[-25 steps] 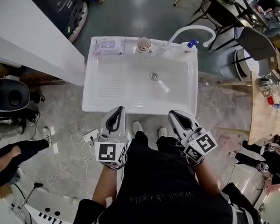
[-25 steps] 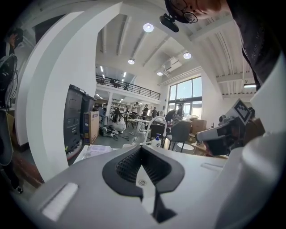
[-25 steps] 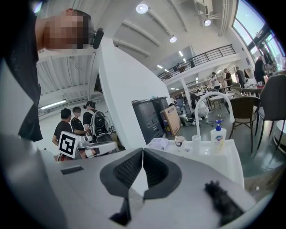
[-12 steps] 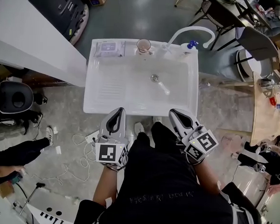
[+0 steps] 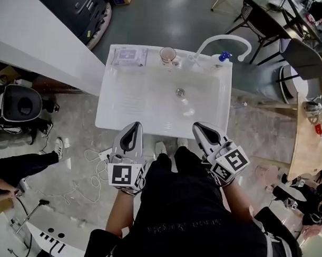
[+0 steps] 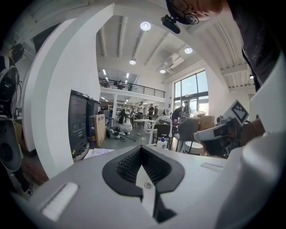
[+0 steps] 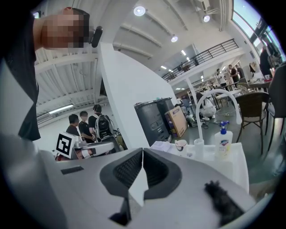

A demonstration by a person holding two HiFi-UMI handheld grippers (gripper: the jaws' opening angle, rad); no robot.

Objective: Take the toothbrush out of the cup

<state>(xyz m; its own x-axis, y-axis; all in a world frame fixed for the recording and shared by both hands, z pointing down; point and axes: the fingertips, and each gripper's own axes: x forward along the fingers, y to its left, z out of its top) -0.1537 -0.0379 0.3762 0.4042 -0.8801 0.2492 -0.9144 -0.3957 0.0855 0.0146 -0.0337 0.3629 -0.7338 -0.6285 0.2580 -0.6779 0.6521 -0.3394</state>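
A pinkish cup point(image 5: 167, 55) stands on the back rim of the white sink point(image 5: 110, 105), left of the curved tap point(image 5: 224, 40). In the right gripper view the cup point(image 7: 181, 144) is small and far, and no toothbrush can be made out in it. A pale, thin thing point(image 5: 186, 104) lies in the basin by the drain, too small to identify. My left gripper point(image 5: 135, 125) and right gripper point(image 5: 197, 126) hover side by side at the sink's near edge, both shut and empty. Close up, the left gripper point(image 6: 142, 148) and the right gripper point(image 7: 142, 152) show their pads touching.
A soap bottle point(image 5: 222, 56) stands by the tap, and a flat packet point(image 5: 128, 56) lies on the sink's back left corner. A white wall point(image 5: 42, 47) runs along the left. Cables point(image 5: 91, 167) trail on the floor. Chairs point(image 5: 303, 59) and people fill the surroundings.
My right gripper has edged forward over the sink's near rim. The left has barely moved. A person at the lower left has drawn away.
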